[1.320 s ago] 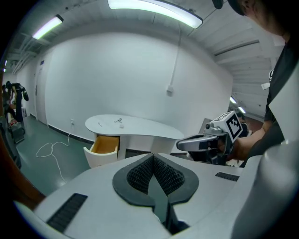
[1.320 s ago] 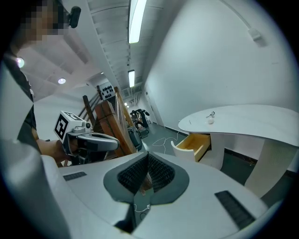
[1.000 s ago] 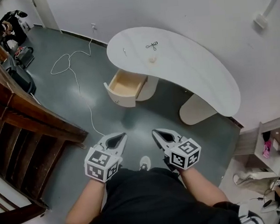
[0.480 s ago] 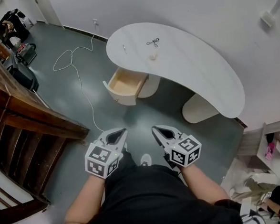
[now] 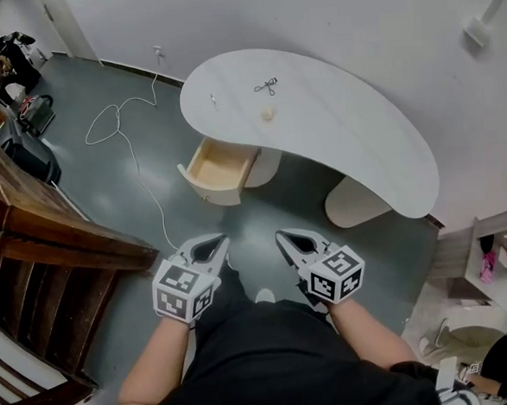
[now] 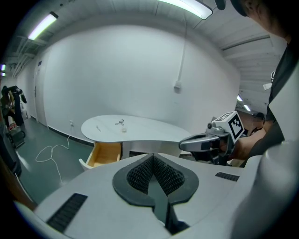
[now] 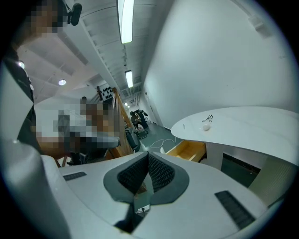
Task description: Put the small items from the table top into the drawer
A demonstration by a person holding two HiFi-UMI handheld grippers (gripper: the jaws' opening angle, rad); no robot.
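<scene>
Head view down onto a curved white table [image 5: 353,138] with its drawer [image 5: 216,167] pulled open.
Three small items lay near the table top's left end, too small to name surely: a dark looped item [image 5: 267,86] by the far edge, a pale round item [image 5: 267,113] nearer the front edge, and a thin sliver [image 5: 212,99] toward the left tip. The table edge cut off part of the drawer's wooden inside. A white cable [image 5: 133,154] trailed over the grey-green floor [image 5: 263,214], and a dark wooden railing [image 5: 39,230] ran along the left. The left gripper [image 5: 221,241] and right gripper [image 5: 281,237] were held low, side by side, well apart from the table, each with its jaws pressed together on nothing. The person's dark top hid the legs.
</scene>
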